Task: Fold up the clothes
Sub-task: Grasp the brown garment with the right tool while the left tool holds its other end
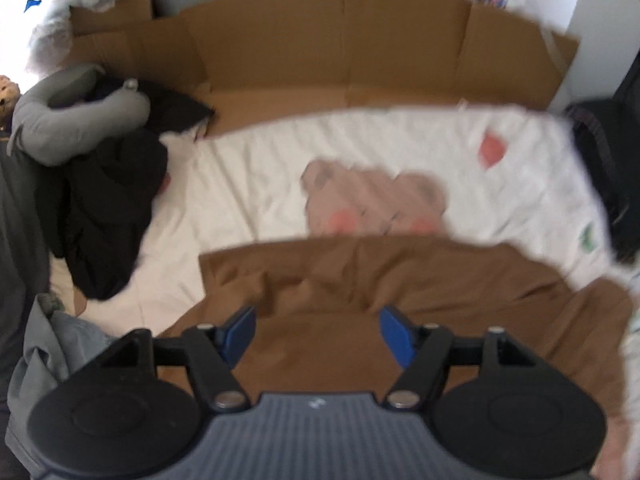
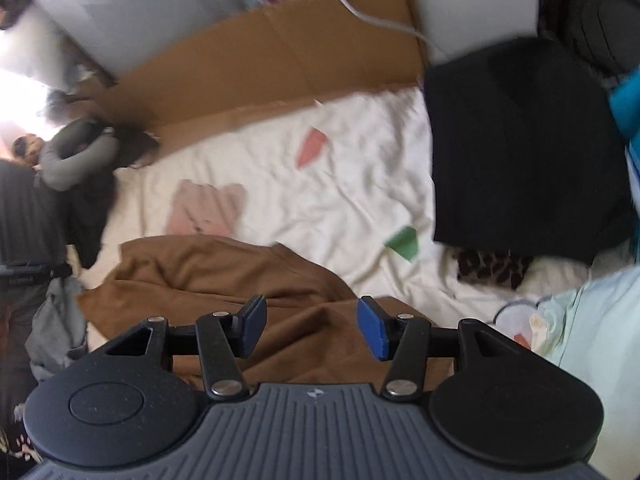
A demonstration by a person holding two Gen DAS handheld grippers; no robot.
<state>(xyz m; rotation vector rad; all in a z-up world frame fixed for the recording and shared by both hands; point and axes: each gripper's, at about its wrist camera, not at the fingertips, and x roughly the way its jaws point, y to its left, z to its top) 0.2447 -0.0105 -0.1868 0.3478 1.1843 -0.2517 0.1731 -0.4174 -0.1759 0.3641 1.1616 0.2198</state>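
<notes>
A brown garment [image 1: 360, 280] lies rumpled on the white printed sheet [image 1: 380, 148], near the front edge. In the left wrist view my left gripper [image 1: 318, 330] hovers over its near part, open, blue pads wide apart with only cloth below. The right wrist view shows the same brown garment [image 2: 224, 276] bunched in folds. My right gripper [image 2: 312, 326] is open above its right part, nothing between the fingers. Both views are blurred.
A black heap of clothes [image 1: 108, 208] with a grey neck pillow [image 1: 76, 120] lies at the left. Flattened cardboard [image 1: 320, 48] lines the far side. A black folded garment [image 2: 520, 152] sits at the right, a grey garment [image 2: 56, 332] at the near left.
</notes>
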